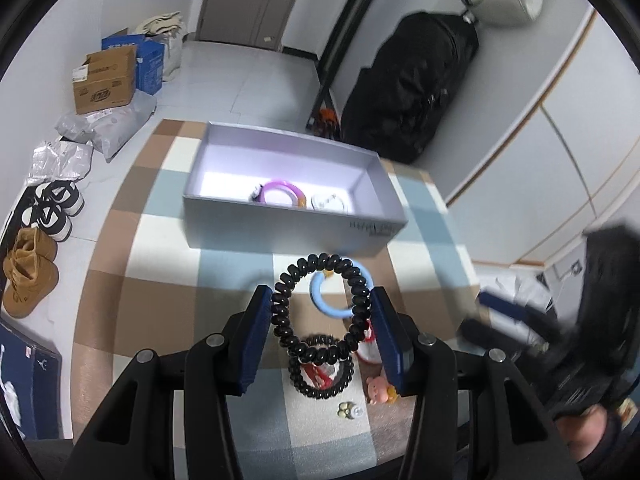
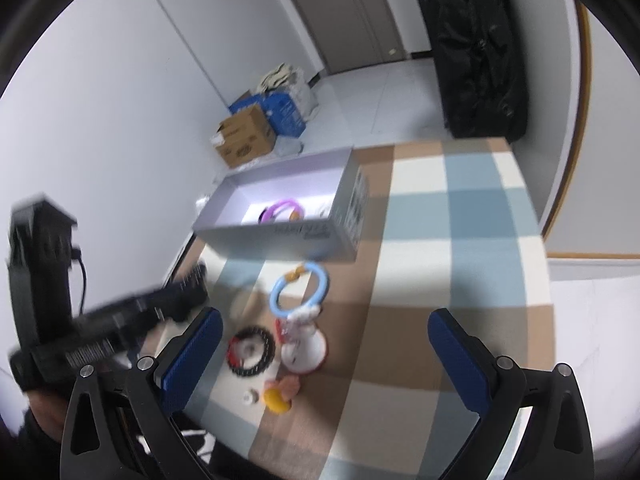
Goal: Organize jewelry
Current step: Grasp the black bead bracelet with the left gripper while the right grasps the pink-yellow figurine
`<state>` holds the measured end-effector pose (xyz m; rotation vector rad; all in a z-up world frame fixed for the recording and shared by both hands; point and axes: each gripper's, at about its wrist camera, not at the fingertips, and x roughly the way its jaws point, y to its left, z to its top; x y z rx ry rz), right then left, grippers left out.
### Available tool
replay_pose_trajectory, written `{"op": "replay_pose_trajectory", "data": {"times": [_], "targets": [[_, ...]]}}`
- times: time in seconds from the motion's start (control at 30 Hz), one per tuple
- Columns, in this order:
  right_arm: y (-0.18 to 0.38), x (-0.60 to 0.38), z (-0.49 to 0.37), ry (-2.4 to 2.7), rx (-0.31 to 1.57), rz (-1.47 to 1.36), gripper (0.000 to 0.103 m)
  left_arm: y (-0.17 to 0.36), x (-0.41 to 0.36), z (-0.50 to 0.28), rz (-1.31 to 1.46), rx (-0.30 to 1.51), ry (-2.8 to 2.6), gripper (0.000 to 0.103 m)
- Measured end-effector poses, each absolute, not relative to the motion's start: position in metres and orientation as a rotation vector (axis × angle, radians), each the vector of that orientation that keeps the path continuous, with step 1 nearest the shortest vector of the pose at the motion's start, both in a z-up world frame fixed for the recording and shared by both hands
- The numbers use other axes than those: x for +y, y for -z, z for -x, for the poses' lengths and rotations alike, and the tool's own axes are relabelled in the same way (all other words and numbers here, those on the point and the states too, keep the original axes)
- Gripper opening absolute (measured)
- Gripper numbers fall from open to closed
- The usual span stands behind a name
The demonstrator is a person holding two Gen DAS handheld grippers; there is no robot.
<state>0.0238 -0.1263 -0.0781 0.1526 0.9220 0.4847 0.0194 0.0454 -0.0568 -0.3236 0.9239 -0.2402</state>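
Observation:
My left gripper (image 1: 322,300) is shut on a black spiral hair tie (image 1: 320,304) and holds it above the checkered mat, short of the grey box (image 1: 280,216). The box holds a purple ring (image 1: 282,192) and a white round piece (image 1: 329,202). On the mat lie a blue ring (image 2: 300,288), a second black spiral tie (image 2: 252,352), a white and red piece (image 2: 302,344) and small pink and yellow charms (image 2: 280,394). My right gripper (image 2: 326,344) is open and empty above the mat. The left gripper shows blurred in the right wrist view (image 2: 120,320).
The checkered mat (image 2: 440,220) covers the table. Cardboard and blue boxes (image 1: 108,76), plastic bags and shoes (image 1: 28,272) lie on the floor to the left. A black coat (image 1: 416,92) hangs beyond the table. A door and wardrobe panels stand behind.

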Motion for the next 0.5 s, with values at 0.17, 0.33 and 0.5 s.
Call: {"op": "replay_pose_trajectory", "data": {"times": [0.17, 0.33, 0.5], "targets": [[0.095, -0.112, -0.017, -0.531, 1.003, -0.117, 0.085, 0.05, 0.054, -0.021, 0.375, 0.888, 0.236, 0.044], [0.113, -0.098, -0.012, -0.576, 1.092, -0.087, 0.072, 0.045, 0.064, -0.022, 0.41, 0.871, 0.248, 0.044], [0.127, -0.086, -0.006, -0.601, 1.144, -0.059, 0.061, 0.042, 0.069, -0.021, 0.435, 0.855, 0.253, 0.044]]}}
